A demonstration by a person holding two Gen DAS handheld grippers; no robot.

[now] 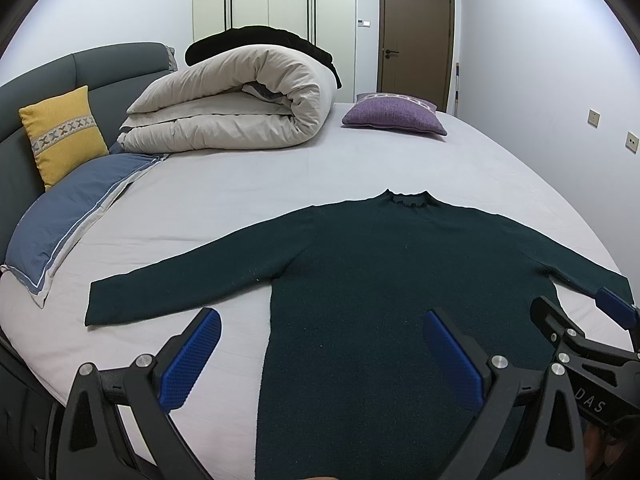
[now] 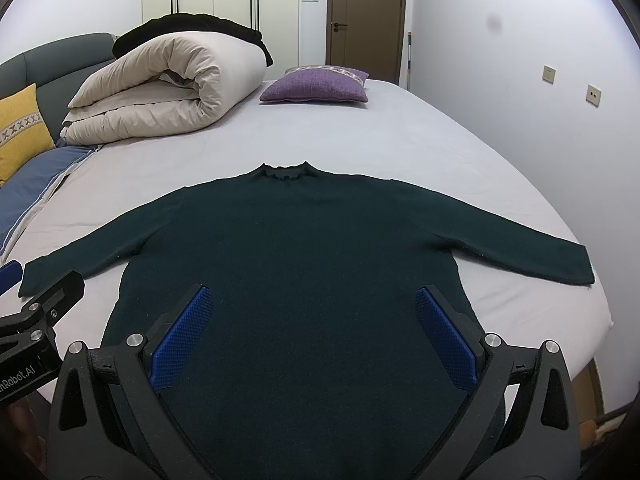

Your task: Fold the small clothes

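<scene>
A dark green long-sleeved sweater (image 1: 380, 264) lies flat on the bed, collar away from me, both sleeves spread out sideways; it also shows in the right wrist view (image 2: 312, 248). My left gripper (image 1: 322, 328) is open and empty, held above the sweater's lower left edge. My right gripper (image 2: 312, 308) is open and empty, held above the sweater's lower body. The right gripper also shows at the right edge of the left wrist view (image 1: 576, 312), and the left gripper at the left edge of the right wrist view (image 2: 36, 284).
The bed (image 1: 240, 184) has a pale grey sheet. A rolled beige duvet (image 1: 240, 104) with a black garment on top lies at the back left. A purple cushion (image 1: 394, 118), a yellow cushion (image 1: 64, 132) and a blue pillow (image 1: 68, 216) lie around it. The bed's right edge (image 2: 596, 312) drops off.
</scene>
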